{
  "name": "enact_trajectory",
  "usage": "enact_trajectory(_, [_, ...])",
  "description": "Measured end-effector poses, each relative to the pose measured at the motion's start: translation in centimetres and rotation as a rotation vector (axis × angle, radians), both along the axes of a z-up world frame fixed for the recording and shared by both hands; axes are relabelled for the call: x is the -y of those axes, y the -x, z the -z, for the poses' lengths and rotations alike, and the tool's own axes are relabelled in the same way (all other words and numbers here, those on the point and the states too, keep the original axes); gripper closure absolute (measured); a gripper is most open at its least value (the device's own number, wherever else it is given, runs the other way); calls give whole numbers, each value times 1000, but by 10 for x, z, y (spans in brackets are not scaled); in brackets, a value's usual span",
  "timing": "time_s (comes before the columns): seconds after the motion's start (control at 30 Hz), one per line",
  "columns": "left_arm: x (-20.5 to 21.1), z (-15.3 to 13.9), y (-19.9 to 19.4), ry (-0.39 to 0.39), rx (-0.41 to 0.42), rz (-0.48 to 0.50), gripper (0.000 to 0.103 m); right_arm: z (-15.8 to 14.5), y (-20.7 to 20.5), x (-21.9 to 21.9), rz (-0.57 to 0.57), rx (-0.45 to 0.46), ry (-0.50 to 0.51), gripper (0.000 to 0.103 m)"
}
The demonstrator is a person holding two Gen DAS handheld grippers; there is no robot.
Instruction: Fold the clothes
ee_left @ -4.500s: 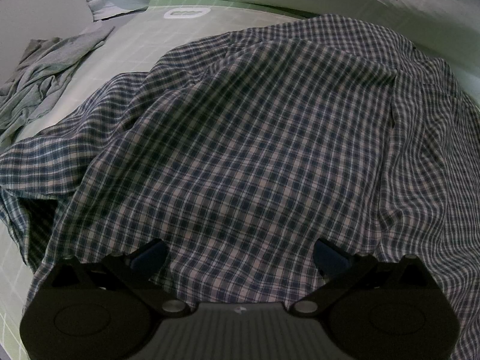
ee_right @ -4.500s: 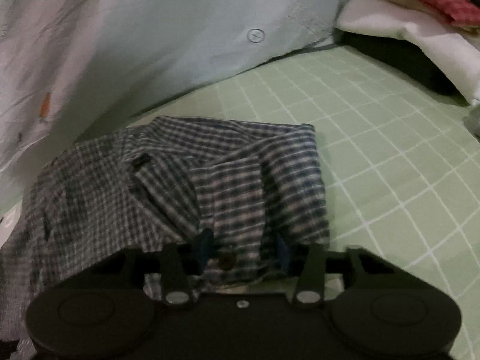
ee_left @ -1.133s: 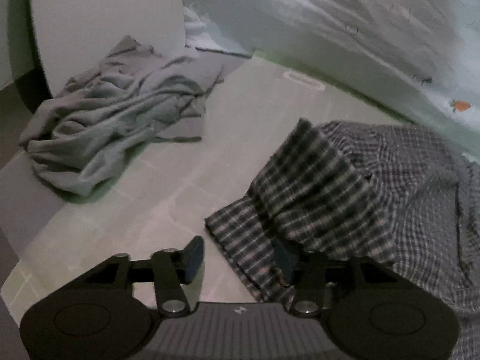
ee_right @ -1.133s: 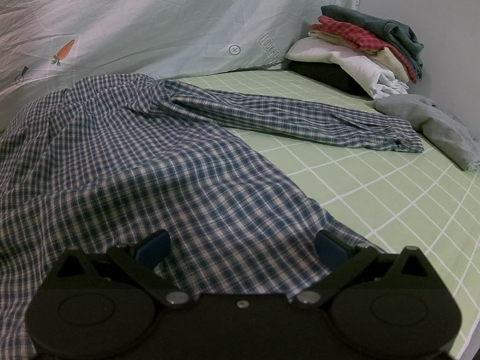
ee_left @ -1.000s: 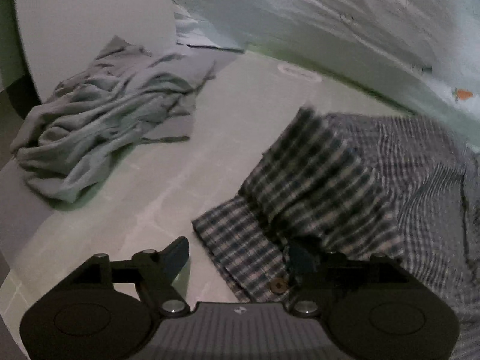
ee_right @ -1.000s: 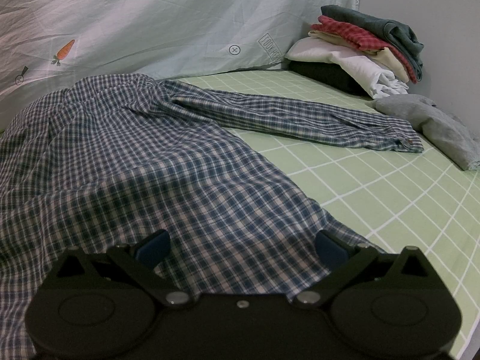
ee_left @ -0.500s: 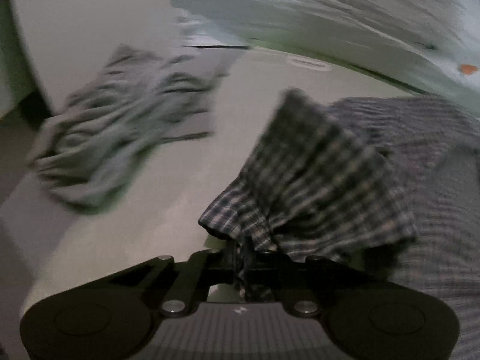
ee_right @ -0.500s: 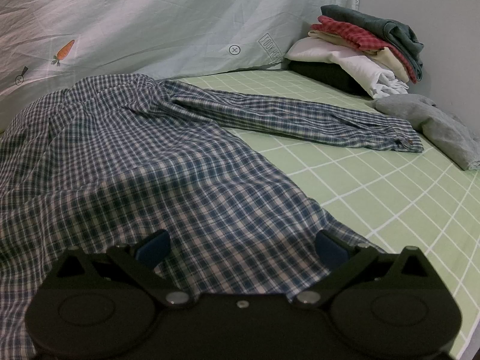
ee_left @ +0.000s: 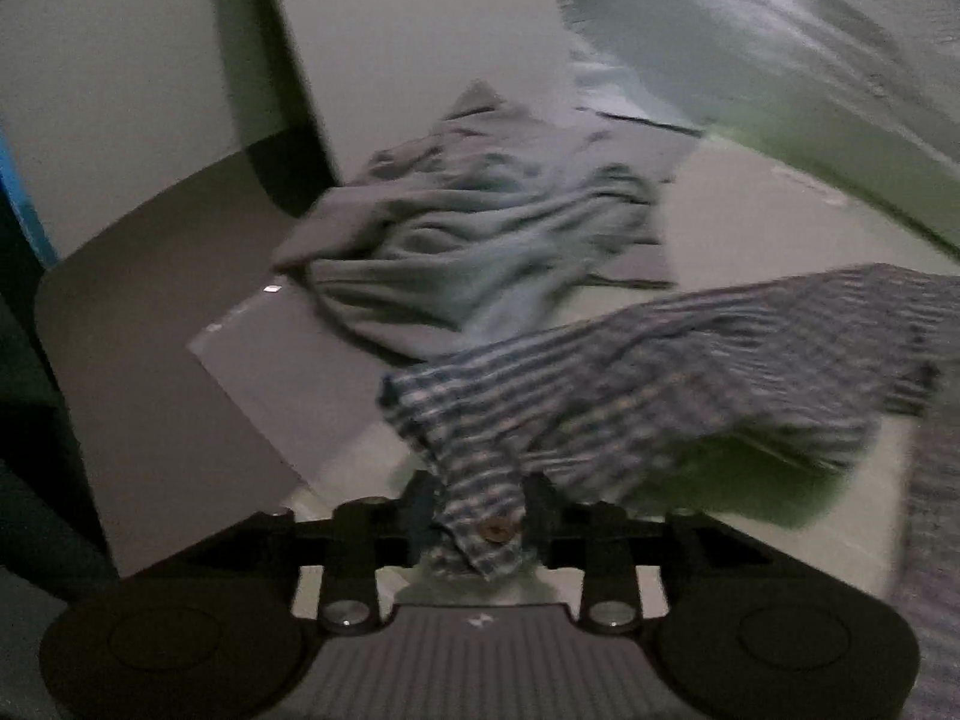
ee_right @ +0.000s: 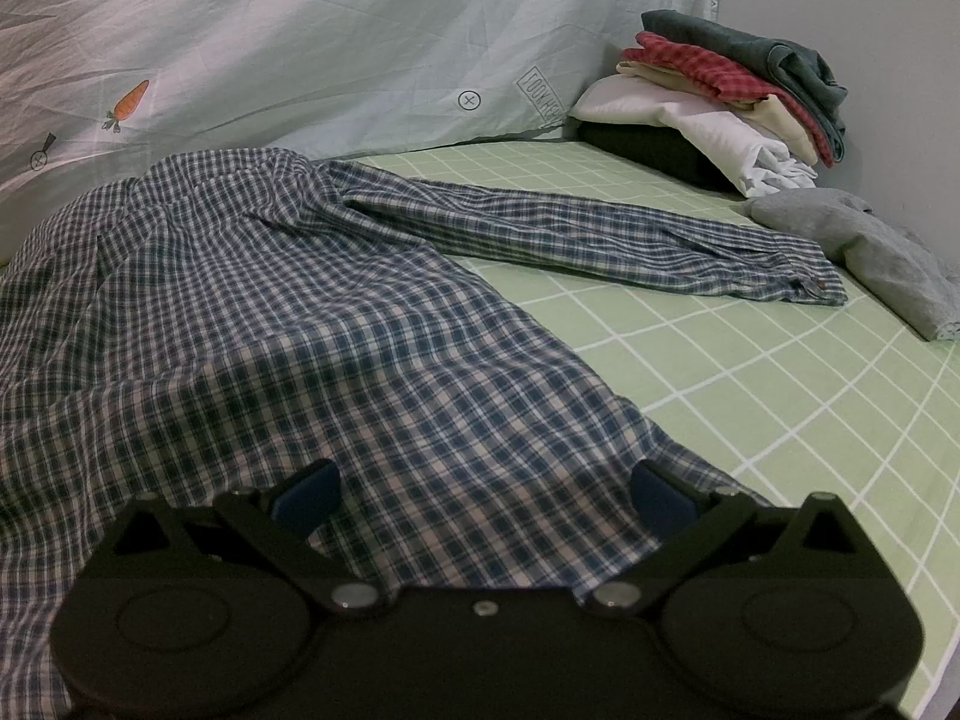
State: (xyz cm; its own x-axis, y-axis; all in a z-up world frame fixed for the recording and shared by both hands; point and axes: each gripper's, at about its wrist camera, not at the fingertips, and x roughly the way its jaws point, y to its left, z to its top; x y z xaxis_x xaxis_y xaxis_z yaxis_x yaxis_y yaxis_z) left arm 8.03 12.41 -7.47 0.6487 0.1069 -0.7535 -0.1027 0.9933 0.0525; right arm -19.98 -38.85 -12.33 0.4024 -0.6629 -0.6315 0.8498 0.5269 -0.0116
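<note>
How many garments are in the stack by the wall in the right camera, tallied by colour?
In the folded stack, in the right wrist view:
Dark green: 1
Red plaid: 1
Cream: 1
White: 1
Black: 1
Total: 5

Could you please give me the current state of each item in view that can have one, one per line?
Left tool: jaws opening, the plaid cuff between them.
Left sleeve: lifted off the bed, cuff buttoned.
Right tool: open, empty, over the shirt hem.
Plaid shirt: spread flat, unfolded.
Right sleeve: stretched out flat.
Grey garment: crumpled.
Clothes stack: folded, piled.
</note>
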Motion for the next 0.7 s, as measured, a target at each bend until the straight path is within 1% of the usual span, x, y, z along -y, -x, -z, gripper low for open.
enact_trajectory(0.07, [15, -3, 9, 59, -5, 80, 55, 0, 0, 0, 1, 1, 0, 0])
enact_trajectory(0.17, [40, -5, 20, 108, -24, 215, 55, -1, 1, 0, 0, 2, -2, 0])
enact_trajectory(0.23, [56, -7, 28, 130, -35, 270, 55, -1, 2, 1, -10, 6, -8, 0])
enact_trajectory(0.3, [66, -8, 36, 165, -44, 292, 54, -3, 3, 2, -34, 0, -17, 0])
enact_trajectory(0.37, [74, -9, 45, 183, -47, 285, 53, -7, 6, 7, -86, -21, -48, 0])
enact_trajectory(0.43, [83, -9, 55, 164, -49, 262, 53, -12, 12, 13, -122, -59, -73, 0])
enact_trajectory(0.53, [88, -12, 69, 163, -55, 263, 52, -19, 26, 22, -120, -94, -54, 0])
enact_trajectory(0.57, [89, -13, 75, 166, -57, 265, 50, -20, 32, 27, -116, -92, -66, 0])
enact_trajectory(0.6, [89, -12, 79, 184, -68, 266, 47, -21, 37, 33, -112, -89, -78, 0])
enact_trajectory(0.63, [90, -10, 83, 212, -92, 269, 42, -21, 43, 38, -108, -86, -89, 0])
enact_trajectory(0.7, [97, -3, 88, 236, -147, 289, 40, -21, 51, 45, -101, -95, -117, 0])
